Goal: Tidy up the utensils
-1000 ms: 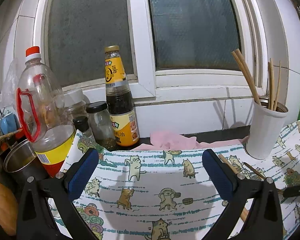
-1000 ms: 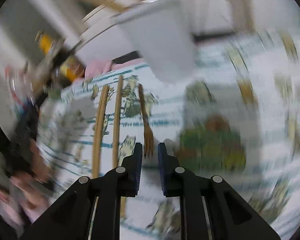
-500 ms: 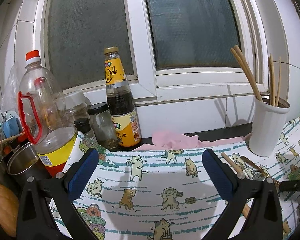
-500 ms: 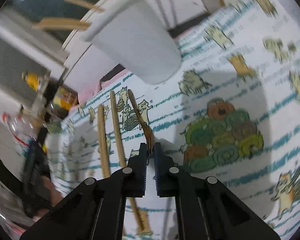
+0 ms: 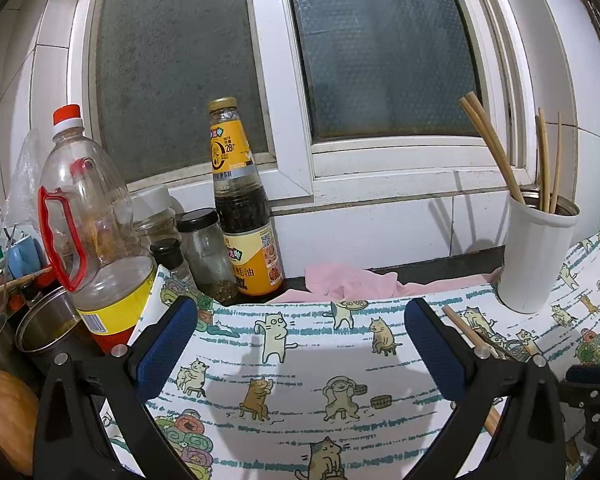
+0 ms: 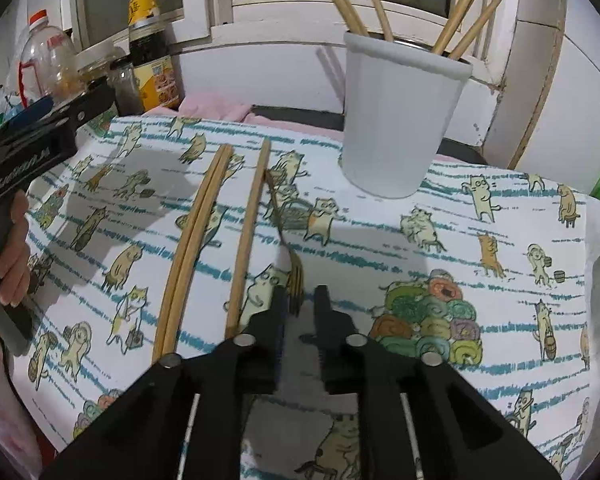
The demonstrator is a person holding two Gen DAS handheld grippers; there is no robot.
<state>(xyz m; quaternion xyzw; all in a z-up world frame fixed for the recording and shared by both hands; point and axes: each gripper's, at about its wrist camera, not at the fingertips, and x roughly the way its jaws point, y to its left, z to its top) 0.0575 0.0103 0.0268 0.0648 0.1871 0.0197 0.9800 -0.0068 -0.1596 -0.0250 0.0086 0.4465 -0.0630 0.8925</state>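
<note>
Left wrist view: the left gripper stays put, spread wide over the cat-print cloth, holding nothing. The white cup holds several chopsticks.

Right wrist view: the right gripper has rolled level; its narrow jaws are opening around the fork tines, so no grip yet. Three loose chopsticks lie beside it
</note>
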